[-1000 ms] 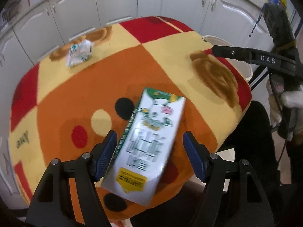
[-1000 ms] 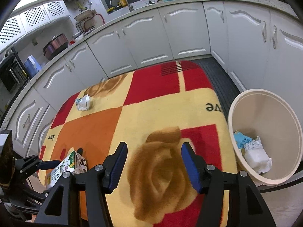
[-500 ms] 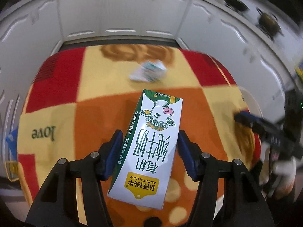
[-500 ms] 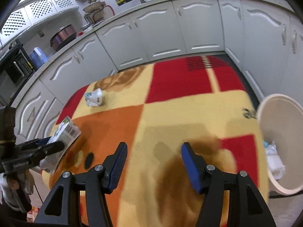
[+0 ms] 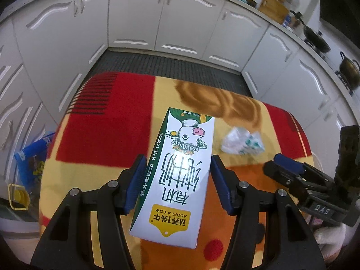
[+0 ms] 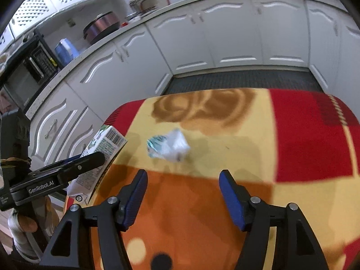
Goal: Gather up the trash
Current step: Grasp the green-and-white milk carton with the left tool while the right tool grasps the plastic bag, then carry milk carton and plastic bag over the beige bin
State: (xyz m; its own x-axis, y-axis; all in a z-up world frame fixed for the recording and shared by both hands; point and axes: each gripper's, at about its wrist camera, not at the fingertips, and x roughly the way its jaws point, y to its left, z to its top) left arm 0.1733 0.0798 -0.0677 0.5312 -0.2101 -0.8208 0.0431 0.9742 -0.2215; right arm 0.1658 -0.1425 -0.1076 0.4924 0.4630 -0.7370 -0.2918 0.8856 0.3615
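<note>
My left gripper (image 5: 177, 180) is shut on a white and green milk carton (image 5: 177, 180) with a cow picture, held above the patterned cloth; the carton (image 6: 99, 157) and the left gripper also show at the left of the right wrist view. A crumpled white and teal wrapper (image 5: 241, 142) lies on the yellow patch of the cloth, to the right of the carton. In the right wrist view the wrapper (image 6: 168, 146) lies just ahead of my right gripper (image 6: 183, 186), which is open and empty above the orange patch.
The table is covered by a red, yellow and orange cloth (image 6: 303, 135). White kitchen cabinets (image 5: 157, 18) curve around it. A blue bag (image 5: 33, 162) and a yellow object (image 5: 19, 196) sit on the floor at the left. My right gripper (image 5: 301, 180) shows at the right of the left wrist view.
My left gripper closed on the carton, lifted it and swung around. My right gripper turned left from the bin side to face the wrapper; the bin is out of view.
</note>
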